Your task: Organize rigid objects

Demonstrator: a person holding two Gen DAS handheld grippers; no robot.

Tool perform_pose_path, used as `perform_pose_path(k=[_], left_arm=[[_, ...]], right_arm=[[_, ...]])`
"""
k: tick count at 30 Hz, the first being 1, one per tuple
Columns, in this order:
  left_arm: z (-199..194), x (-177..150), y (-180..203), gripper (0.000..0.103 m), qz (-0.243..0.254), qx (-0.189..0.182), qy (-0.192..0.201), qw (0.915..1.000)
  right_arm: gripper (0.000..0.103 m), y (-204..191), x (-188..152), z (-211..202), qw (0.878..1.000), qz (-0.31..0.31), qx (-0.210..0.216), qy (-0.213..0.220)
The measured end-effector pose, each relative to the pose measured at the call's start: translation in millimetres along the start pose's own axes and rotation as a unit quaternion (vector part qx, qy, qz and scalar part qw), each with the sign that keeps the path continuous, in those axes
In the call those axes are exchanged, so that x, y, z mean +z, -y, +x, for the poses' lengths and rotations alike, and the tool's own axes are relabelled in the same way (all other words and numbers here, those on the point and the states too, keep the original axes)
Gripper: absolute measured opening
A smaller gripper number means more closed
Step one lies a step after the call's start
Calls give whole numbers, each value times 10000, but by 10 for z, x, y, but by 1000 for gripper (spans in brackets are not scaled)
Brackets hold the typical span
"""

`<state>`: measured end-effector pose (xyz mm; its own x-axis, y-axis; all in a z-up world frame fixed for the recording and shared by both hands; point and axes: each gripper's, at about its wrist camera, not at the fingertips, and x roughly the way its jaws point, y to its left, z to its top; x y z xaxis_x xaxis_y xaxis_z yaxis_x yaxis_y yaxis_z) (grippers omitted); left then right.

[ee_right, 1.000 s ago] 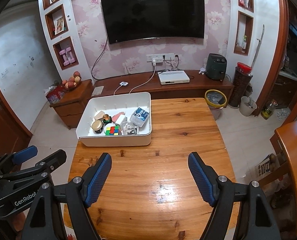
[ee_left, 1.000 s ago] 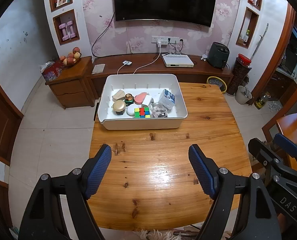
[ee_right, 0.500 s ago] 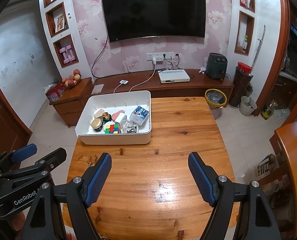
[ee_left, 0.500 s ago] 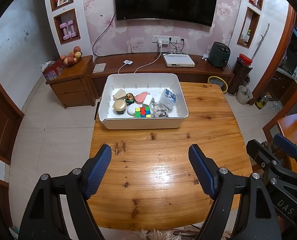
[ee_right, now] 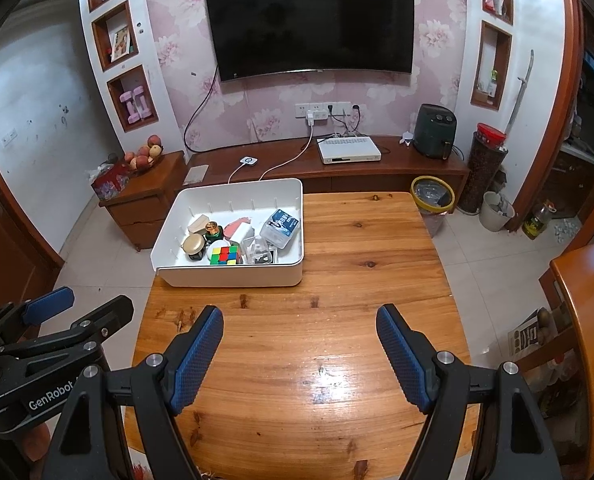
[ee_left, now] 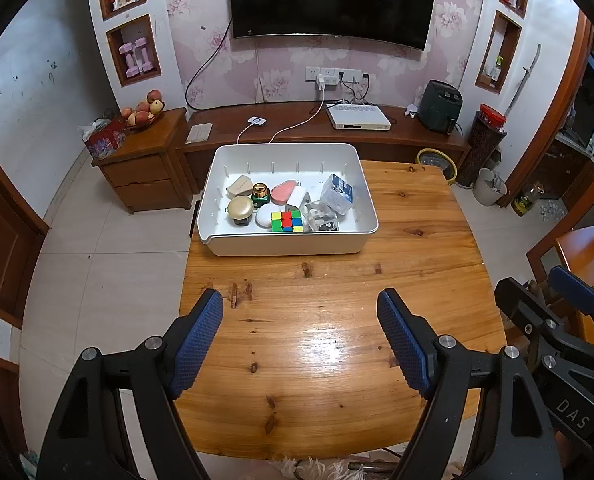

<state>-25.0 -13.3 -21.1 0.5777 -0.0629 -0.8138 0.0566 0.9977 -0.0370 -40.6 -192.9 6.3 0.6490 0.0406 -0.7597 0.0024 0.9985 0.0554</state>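
Note:
A white bin (ee_left: 289, 243) stands at the far left of the wooden table (ee_left: 329, 344); it also shows in the right wrist view (ee_right: 233, 276). In it lie several objects: a colour cube (ee_left: 285, 221), a gold-lidded jar (ee_left: 240, 209), a small green-and-gold jar (ee_left: 259, 192), a pink piece (ee_left: 281, 192), a clear box with a blue label (ee_left: 338, 193) and a clear case (ee_left: 320, 216). My left gripper (ee_left: 300, 340) is open and empty above the near table. My right gripper (ee_right: 299, 350) is open and empty, to the right of the left one (ee_right: 53, 340).
Behind the table runs a low wooden TV bench (ee_left: 337, 132) with a white set-top box (ee_left: 357, 117) and a dark air fryer (ee_left: 439, 106). A yellow-rimmed bin (ee_right: 433, 196) stands by the table's far right corner. Another wooden table (ee_right: 589, 320) is at right.
Both grippers have drifted slightly; the bin sits a touch lower in both views. Jaws stay open and empty.

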Motion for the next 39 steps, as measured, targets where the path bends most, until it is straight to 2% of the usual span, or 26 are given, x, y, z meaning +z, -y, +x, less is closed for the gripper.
perform_pose_path(k=[39], left_arm=[[2,-18,23,82,8,23,-47,10000]], right_arm=[[80,1,-30,-6,10000,20,0,-39]])
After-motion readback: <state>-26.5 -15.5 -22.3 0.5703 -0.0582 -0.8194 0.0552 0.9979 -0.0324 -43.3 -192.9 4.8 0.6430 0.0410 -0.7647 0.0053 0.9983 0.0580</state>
